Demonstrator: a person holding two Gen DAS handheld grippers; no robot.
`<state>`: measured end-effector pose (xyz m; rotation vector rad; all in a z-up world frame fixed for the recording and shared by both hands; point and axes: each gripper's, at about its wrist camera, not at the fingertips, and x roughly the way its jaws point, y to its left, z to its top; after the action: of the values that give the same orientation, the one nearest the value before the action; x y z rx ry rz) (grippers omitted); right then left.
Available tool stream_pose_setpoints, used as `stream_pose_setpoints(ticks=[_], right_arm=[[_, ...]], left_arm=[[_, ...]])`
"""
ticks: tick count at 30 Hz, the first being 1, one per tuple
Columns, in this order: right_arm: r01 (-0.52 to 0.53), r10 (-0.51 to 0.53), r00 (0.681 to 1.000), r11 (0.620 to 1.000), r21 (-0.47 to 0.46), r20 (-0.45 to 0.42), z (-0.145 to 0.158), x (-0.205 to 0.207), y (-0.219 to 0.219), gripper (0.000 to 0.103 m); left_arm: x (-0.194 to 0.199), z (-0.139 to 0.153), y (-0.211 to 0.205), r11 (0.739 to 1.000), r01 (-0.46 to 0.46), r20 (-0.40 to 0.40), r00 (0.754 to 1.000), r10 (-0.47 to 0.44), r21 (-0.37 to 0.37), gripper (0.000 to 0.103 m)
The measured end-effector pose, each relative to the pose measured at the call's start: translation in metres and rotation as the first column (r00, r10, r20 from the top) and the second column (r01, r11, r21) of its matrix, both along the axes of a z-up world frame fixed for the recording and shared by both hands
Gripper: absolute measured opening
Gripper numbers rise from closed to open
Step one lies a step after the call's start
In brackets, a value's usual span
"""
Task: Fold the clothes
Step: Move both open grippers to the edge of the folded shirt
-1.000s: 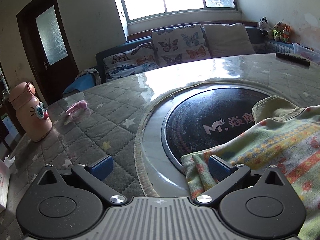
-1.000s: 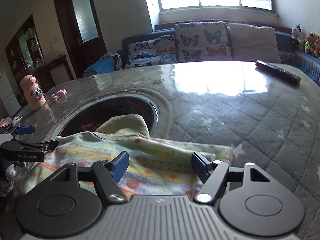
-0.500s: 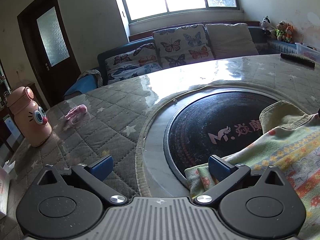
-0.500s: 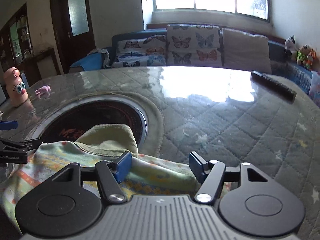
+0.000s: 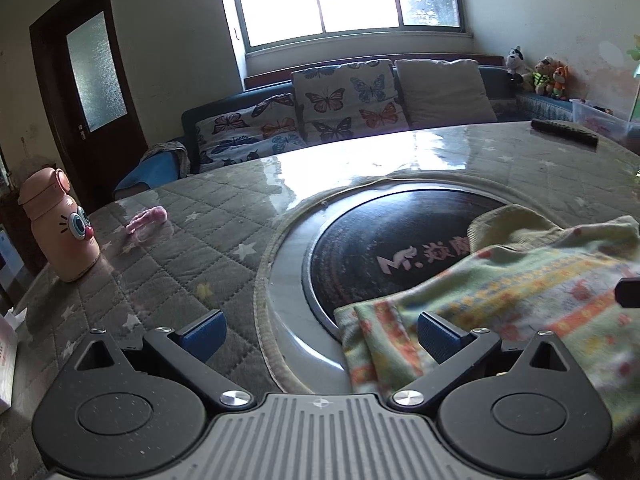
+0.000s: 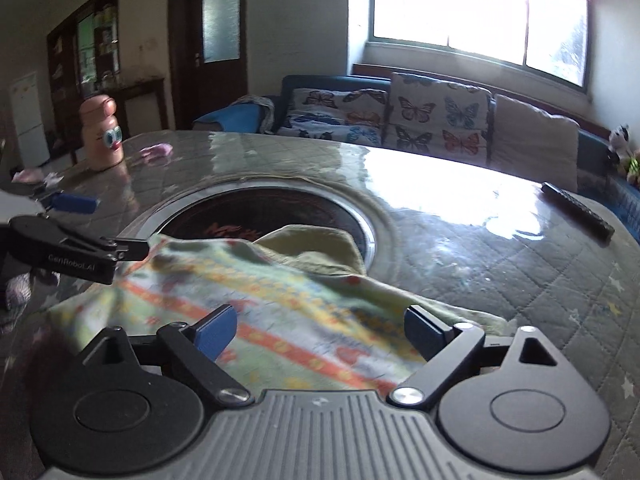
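Note:
A pale green garment [image 5: 512,288] with orange and yellow bands lies folded on the quilted table, partly over the dark round hotplate [image 5: 392,240]. My left gripper [image 5: 320,332] is open at the garment's left end; the cloth's corner lies beside its right pad [image 5: 436,334] without being pinched. In the right wrist view the same garment [image 6: 280,304] spreads under my right gripper [image 6: 320,330], whose jaws are opening with cloth below and between them, not pressed. The left gripper [image 6: 100,226] shows at the left edge there, one finger at the cloth's edge.
A pink bottle with cartoon eyes [image 5: 60,232] and a small pink item [image 5: 148,218] stand at the table's left. A black remote [image 6: 576,212] lies at the far right. A white box [image 5: 6,356] sits at the left edge. A sofa with butterfly cushions [image 5: 340,100] lies beyond.
The right gripper's jaws have spread much wider and its view has tilted and shifted sideways. The left gripper stays open at the cloth's end. The garment lies where it was.

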<state>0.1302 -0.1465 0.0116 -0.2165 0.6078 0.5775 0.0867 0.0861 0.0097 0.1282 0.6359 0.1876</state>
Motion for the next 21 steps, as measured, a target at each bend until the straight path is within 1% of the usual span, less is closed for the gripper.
stream_pose_setpoints(ticks=[4, 8, 10, 12, 18, 21], right_arm=[[-0.035, 0.036, 0.999, 0.998, -0.044, 0.029, -0.006, -0.019, 0.011, 0.098], [-0.065, 0.066, 0.998, 0.994, -0.083, 0.016, -0.017, -0.030, 0.016, 0.100], [-0.060, 0.062, 0.998, 0.995, -0.076, 0.021, -0.014, -0.033, 0.014, 0.100], [-0.047, 0.049, 0.998, 0.996, -0.070, 0.032, -0.011, -0.037, 0.009, 0.103], [-0.018, 0.019, 1.000, 0.998, -0.060, 0.011, -0.015, -0.041, -0.004, 0.103], [0.009, -0.008, 1.000, 0.999, -0.044, 0.030, -0.010, -0.044, -0.013, 0.103]], left_arm=[[-0.015, -0.004, -0.006, 1.000, 0.011, -0.003, 1.000, -0.011, 0.014, 0.103], [-0.023, -0.011, -0.008, 1.000, 0.006, -0.015, 1.000, -0.006, 0.029, 0.103], [-0.026, -0.012, -0.006, 1.000, -0.001, -0.015, 1.000, 0.002, 0.021, 0.103], [-0.028, -0.011, -0.004, 1.000, -0.009, -0.015, 1.000, 0.009, 0.011, 0.103], [-0.036, -0.010, -0.002, 0.999, -0.027, -0.019, 0.999, 0.026, -0.026, 0.103], [-0.041, -0.009, -0.001, 0.998, -0.036, -0.022, 0.999, 0.035, -0.049, 0.103]])
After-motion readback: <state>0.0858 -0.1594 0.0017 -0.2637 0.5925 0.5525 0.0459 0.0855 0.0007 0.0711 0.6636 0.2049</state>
